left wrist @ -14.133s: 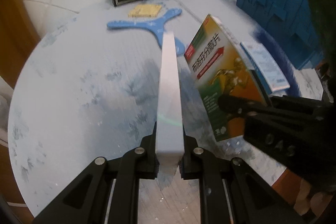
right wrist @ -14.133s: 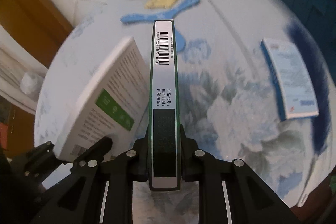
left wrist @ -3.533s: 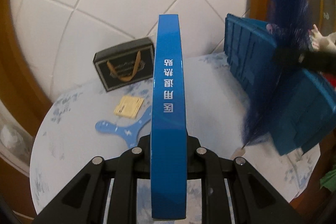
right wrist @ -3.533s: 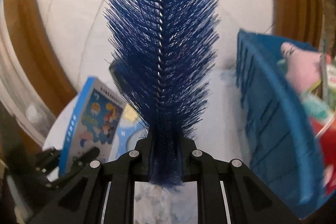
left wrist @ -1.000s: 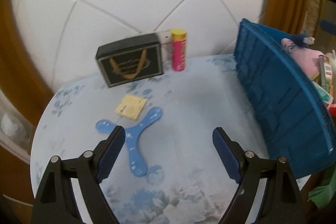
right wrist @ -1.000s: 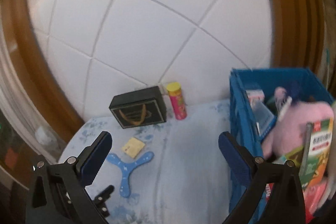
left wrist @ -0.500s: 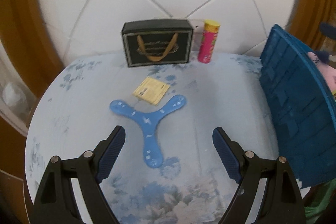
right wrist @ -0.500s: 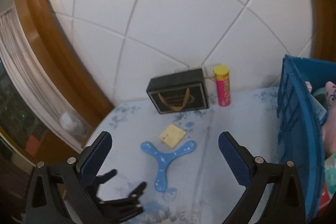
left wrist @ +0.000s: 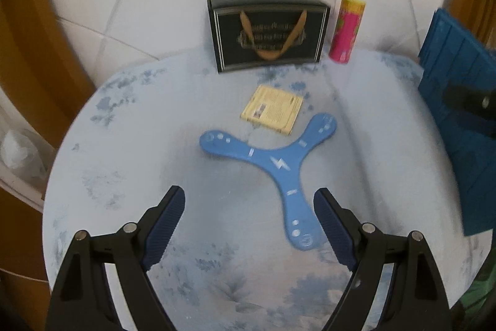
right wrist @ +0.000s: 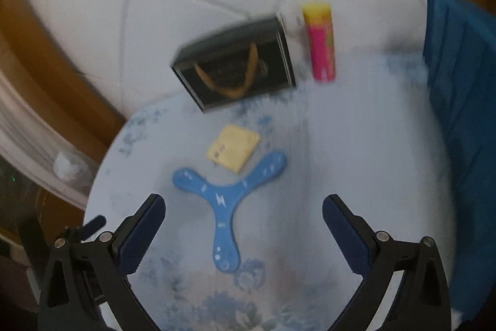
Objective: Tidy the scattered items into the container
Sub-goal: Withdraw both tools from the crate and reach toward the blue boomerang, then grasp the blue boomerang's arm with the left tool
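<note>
Boomerang [left wrist: 272,163] and yellow packet [left wrist: 272,109] lie flat on the table [left wrist: 124,176], outside the blue container [left wrist: 458,101], while left gripper [left wrist: 249,225] and right gripper [right wrist: 243,233] hover spread and empty, apparently positioned for a pickup.

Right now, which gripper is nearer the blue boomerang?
Left, as far as the views show. The left gripper is open with the blue boomerang lying by its right finger; the right gripper, also open, hangs higher, the boomerang centred below it.
</note>
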Available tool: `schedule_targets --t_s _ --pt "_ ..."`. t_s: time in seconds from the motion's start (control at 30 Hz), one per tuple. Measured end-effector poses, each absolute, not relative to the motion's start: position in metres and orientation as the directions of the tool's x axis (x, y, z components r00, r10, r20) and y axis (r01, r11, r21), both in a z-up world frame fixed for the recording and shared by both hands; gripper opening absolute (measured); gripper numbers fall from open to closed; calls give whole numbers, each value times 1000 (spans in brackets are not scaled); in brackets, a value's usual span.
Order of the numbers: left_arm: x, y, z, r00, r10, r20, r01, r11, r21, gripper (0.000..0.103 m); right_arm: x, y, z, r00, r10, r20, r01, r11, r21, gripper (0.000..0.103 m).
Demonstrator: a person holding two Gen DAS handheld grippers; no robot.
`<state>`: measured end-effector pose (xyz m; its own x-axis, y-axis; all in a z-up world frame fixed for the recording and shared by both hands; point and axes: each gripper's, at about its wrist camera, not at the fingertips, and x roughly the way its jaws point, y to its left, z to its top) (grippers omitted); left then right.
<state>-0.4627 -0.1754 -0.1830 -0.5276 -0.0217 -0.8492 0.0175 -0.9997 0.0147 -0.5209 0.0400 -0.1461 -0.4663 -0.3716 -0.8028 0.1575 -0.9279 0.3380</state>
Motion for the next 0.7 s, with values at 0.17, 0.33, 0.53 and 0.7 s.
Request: schedule_targets --t_s 0.17,0.33,0.53,0.7 --pt "-481 -194 -219 -486 -9 -874 26 -1000 -5 85 -534 32 -202 -406 -361 -840 111 -931 347 103" --pt "-501 -189 -248 -464 -5 -886 81 -996 -37 85 -551 27 -246 -360 -323 -875 92 -946 311 103" --pt "-525 -154 -284 -412 -14 -911 92 -995 -26 83 -569 40 -272 -337 -304 -891 101 -953 286 103" --pt "-539 -135 -318 -348 -35 -937 114 -994 -5 80 -577 51 -285 -326 -315 -892 96 -949 300 103"
